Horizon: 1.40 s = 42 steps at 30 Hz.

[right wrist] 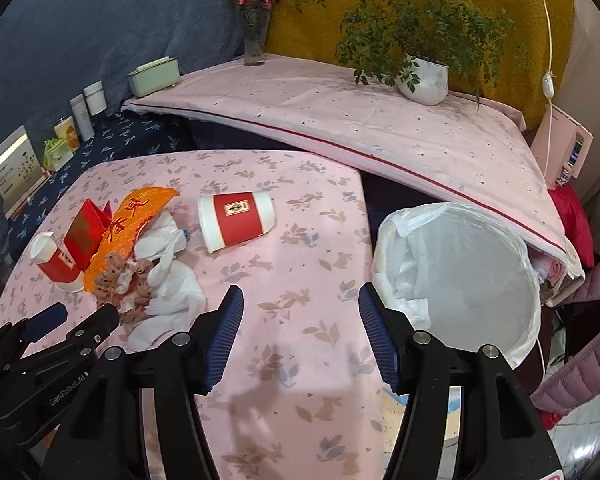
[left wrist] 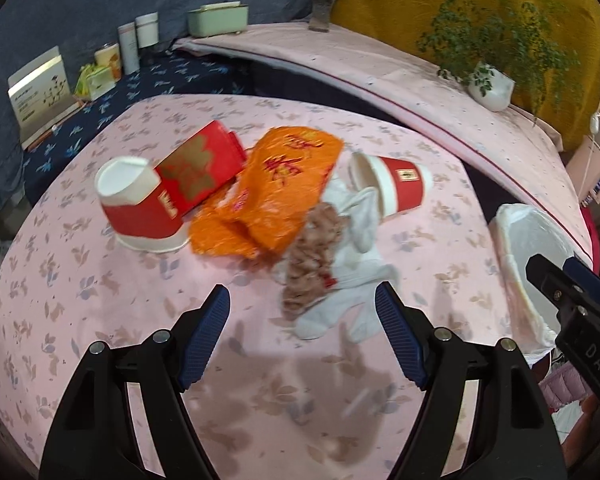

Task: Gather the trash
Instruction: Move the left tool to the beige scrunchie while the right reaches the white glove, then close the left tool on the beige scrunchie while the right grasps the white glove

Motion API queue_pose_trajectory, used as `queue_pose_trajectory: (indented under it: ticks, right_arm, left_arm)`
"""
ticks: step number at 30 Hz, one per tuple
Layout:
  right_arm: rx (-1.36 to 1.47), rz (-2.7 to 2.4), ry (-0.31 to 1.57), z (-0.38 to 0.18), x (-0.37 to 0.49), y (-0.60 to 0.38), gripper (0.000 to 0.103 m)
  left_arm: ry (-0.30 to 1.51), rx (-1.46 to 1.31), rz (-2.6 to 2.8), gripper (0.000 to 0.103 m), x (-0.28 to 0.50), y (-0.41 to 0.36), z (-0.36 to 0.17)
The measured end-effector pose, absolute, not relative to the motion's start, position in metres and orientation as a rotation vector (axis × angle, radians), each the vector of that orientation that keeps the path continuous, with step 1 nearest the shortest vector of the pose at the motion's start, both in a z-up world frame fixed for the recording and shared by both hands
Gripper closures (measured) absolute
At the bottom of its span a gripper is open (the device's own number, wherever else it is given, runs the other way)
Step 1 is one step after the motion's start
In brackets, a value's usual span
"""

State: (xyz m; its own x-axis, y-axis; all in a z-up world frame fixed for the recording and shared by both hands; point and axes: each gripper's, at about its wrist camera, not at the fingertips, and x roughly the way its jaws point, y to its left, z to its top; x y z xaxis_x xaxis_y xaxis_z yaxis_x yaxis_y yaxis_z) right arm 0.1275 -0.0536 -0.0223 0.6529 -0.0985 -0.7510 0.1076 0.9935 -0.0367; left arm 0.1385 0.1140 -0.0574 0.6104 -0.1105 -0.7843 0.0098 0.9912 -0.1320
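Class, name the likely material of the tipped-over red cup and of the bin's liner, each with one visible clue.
Red cup: likely paper, matte white rim and printed sleeve. Bin liner: thin plastic film, translucent white, wrinkled and folded over the rim.

Soft, even light; my claws' faint shadows fall on the table (left wrist: 80, 280); left view motion-blurred, edges fisheye-bent.

paper cups (right wrist: 236, 222): 2 | red box (left wrist: 199, 167): 1 | orange bag (left wrist: 276, 188): 1 | lined bin (right wrist: 460, 276): 1
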Motion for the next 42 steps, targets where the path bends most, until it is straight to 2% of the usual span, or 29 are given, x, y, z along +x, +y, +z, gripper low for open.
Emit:
queue_pose_trajectory:
  ticks: [5, 10, 11, 13, 14, 15, 18, 27, 28, 30, 32, 34, 36, 39, 42]
  right_arm:
    - [0.002, -0.082, 0.887, -0.039, 0.136, -0.032, 0.045]
    - [-0.01, -0.061, 0.912, -0.05, 0.145, -0.019, 0.045]
    - [-0.01, -0.058, 0.918, -0.052, 0.148, -0.016, 0.045]
    - [-0.004, -0.053, 0.933, -0.057, 0.152, -0.014, 0.045]
    - [0.001, -0.048, 0.945, -0.06, 0.155, -0.012, 0.045]
    - [0.004, -0.045, 0.955, -0.063, 0.158, -0.011, 0.045]
    - [0.011, -0.044, 0.98, -0.072, 0.166, -0.007, 0.045]
    - [0.039, -0.024, 1.067, -0.103, 0.193, 0.015, 0.049]
    - [0.034, -0.021, 1.075, -0.106, 0.196, 0.018, 0.051]
    - [0.018, -0.022, 1.098, -0.111, 0.201, 0.023, 0.063]
    - [0.03, -0.018, 1.11, -0.114, 0.205, 0.024, 0.067]
    - [0.045, -0.003, 1.115, -0.115, 0.206, 0.024, 0.077]
    - [0.035, -0.004, 1.117, -0.114, 0.205, 0.026, 0.091]
    - [0.02, -0.003, 1.117, -0.108, 0.202, 0.029, 0.097]
    - [0.001, 0.003, 1.105, -0.097, 0.192, 0.03, 0.097]
  left_arm:
    - [0.932, -0.138, -0.061, 0.033, 0.145, 0.126, -0.069]
    - [0.953, -0.153, -0.082, 0.043, 0.161, 0.125, -0.082]
    - [0.959, -0.159, -0.087, 0.046, 0.164, 0.125, -0.085]
    - [0.988, -0.173, -0.103, 0.061, 0.17, 0.126, -0.093]
    - [1.004, -0.185, -0.118, 0.075, 0.172, 0.127, -0.097]
    - [1.017, -0.197, -0.13, 0.083, 0.174, 0.129, -0.099]
    - [1.026, -0.215, -0.155, 0.089, 0.174, 0.134, -0.101]
    - [1.052, -0.205, -0.231, 0.09, 0.173, 0.152, -0.093]
    - [1.054, -0.208, -0.238, 0.09, 0.174, 0.156, -0.092]
    - [1.054, -0.212, -0.248, 0.09, 0.176, 0.163, -0.089]
    - [1.059, -0.212, -0.262, 0.09, 0.176, 0.167, -0.086]
    - [1.066, -0.194, -0.274, 0.09, 0.175, 0.169, -0.084]
    - [1.066, -0.176, -0.275, 0.09, 0.174, 0.172, -0.081]
    - [1.069, -0.171, -0.27, 0.09, 0.172, 0.177, -0.075]
    - [1.056, -0.163, -0.262, 0.09, 0.168, 0.179, -0.068]
